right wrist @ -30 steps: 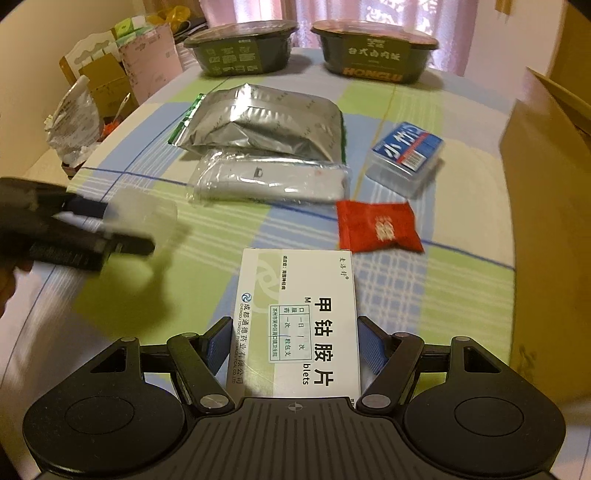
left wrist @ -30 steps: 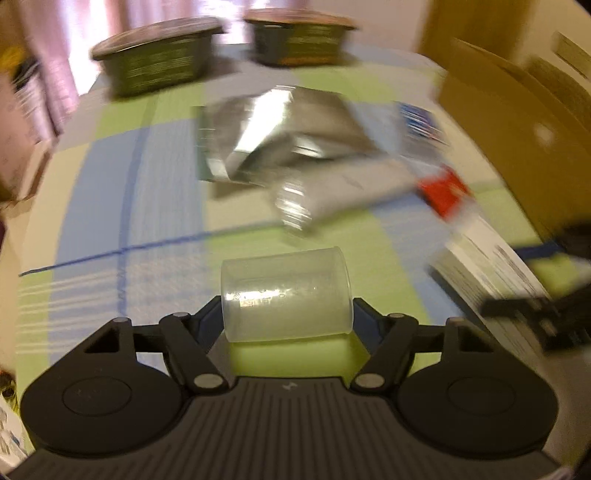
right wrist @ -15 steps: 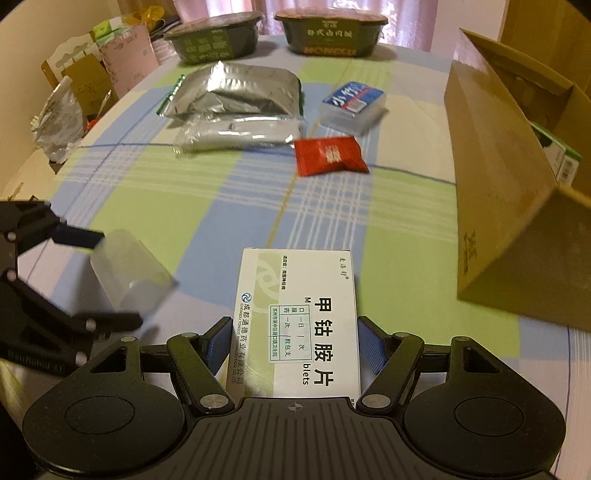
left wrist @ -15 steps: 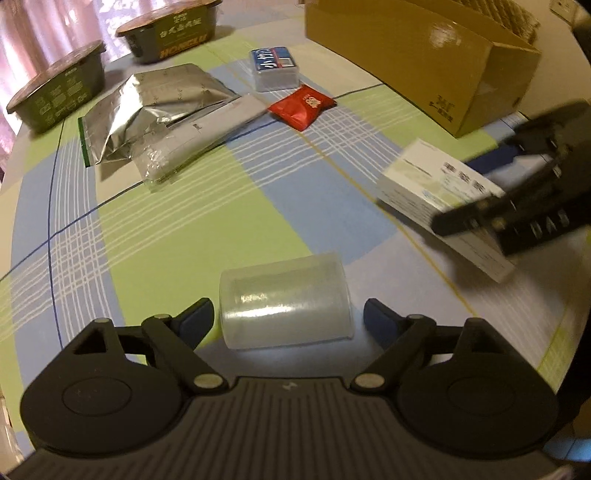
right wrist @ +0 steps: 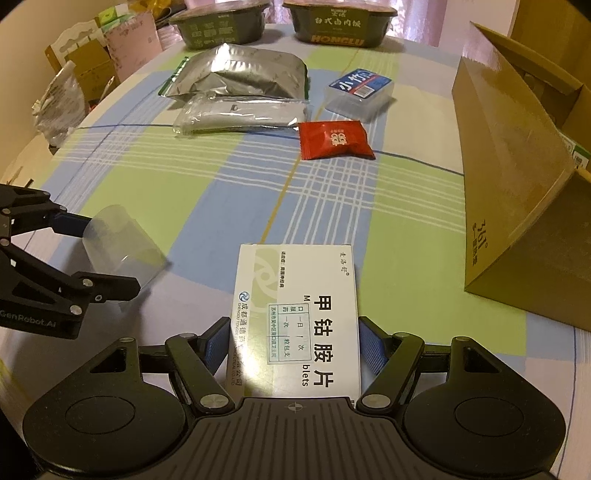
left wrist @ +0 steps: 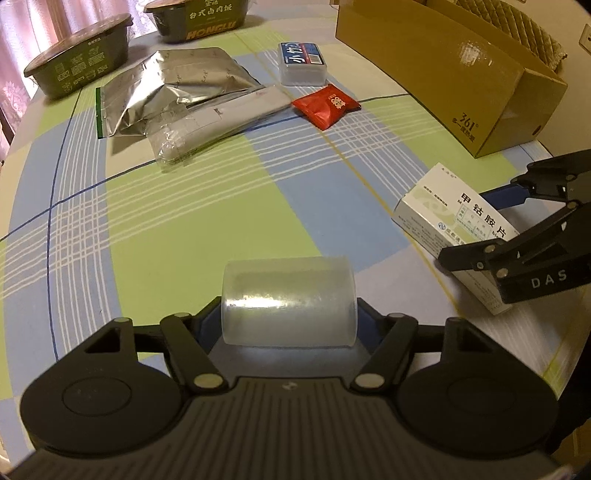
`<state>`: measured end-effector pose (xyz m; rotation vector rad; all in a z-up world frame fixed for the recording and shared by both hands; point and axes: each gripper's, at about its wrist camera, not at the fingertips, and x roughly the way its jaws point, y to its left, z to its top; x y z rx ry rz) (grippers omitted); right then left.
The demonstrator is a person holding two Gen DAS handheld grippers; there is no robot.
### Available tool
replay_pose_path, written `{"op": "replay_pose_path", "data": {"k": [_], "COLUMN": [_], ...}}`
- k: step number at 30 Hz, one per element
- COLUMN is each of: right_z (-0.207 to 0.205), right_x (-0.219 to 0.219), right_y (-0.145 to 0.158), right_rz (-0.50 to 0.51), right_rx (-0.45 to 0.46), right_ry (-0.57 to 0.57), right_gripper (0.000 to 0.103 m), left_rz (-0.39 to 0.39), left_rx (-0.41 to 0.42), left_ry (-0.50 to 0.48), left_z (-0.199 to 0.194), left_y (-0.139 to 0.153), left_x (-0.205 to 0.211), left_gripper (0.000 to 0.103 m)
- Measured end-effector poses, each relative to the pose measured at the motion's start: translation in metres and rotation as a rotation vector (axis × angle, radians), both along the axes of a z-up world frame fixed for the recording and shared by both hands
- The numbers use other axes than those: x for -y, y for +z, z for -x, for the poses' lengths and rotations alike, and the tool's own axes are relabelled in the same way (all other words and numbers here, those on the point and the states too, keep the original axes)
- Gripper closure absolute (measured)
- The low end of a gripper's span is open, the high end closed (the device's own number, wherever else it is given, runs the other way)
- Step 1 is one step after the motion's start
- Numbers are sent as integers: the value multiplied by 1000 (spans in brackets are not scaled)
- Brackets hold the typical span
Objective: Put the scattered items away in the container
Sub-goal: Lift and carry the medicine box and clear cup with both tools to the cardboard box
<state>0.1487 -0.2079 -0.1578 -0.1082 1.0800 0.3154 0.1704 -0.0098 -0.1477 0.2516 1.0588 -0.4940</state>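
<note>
A clear plastic cup lies sideways between the fingers of my left gripper, which is shut on its two ends just above the checked tablecloth. My right gripper is shut on a white medicine box. Each view shows the other tool: the right gripper with the medicine box at the right, and the left gripper with the cup at the left. The open cardboard carton stands on the table's right side.
Farther back on the cloth lie a silver foil pouch, a clear-wrapped white pack, a red sachet and a blue-labelled plastic case. Two dark green meal bowls stand at the far edge. Bags and boxes sit off the table's left.
The left fingers stood apart from the cup half a second ago and now press on it again. Both grippers have drawn back toward the near edge; the right still holds the medicine box.
</note>
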Motion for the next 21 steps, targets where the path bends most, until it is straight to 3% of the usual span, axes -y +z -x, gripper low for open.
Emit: {"op": "replay_pose_path", "data": {"k": [5,9,10,21], "right_z": [1,4,5,26], "right_x": [-2,-2,-1,9], "right_y": [-4,-4,-2,32], "right_rz": [11,22,26,14], "right_rx": [-17,-16,-14,38], "right_ry": [9,6,-2,-53], "right_gripper": [24,25,30,30], "left_rz": [2,3,2,42], "left_rx": [-2,2,5,23], "left_ry": [3,1,0,10], "left_z": [1,4,5,26], "left_y": [0,3,4,27], "left_x": [0,-1,-1,3], "left_gripper": [35,35,35,35]}}
